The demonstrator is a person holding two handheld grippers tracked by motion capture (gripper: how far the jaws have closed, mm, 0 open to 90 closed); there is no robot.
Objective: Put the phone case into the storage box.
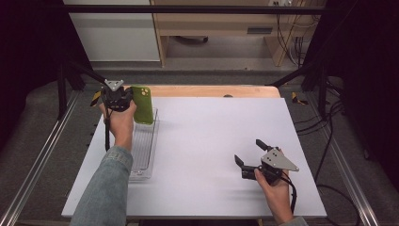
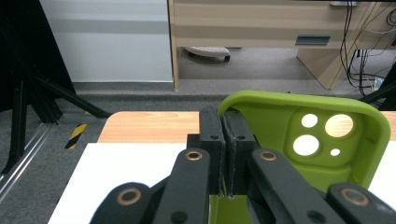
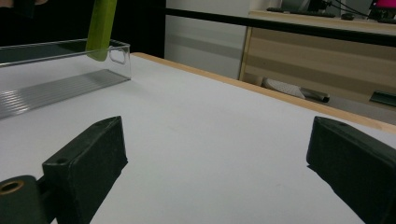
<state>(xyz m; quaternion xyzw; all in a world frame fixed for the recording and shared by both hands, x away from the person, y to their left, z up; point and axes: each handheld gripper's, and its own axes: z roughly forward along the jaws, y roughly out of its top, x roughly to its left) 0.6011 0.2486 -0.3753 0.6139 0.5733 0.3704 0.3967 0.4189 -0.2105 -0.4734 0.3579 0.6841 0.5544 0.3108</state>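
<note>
The left gripper [image 1: 123,99] is clenched on the edge of a green phone case [image 1: 143,104], holding it above the far end of the clear tray [image 1: 149,155]; in the left gripper view the two jaws stand pressed together on the case's [image 2: 303,135] side wall, so that the wall is pinched between the pads and the rest of the case, with its camera holes, spreads off to one side of them. The case hangs upright, its lower end just over the tray's far end; from the right gripper view its tip [image 3: 102,28] seems to dip to about the tray's [image 3: 70,79] rim, though the angle makes that hard to judge. The right gripper [image 1: 251,155] rests on the white table [image 1: 211,141], well apart from the tray on its right side; its jaws stand wide and released, with bare table between them.
</note>
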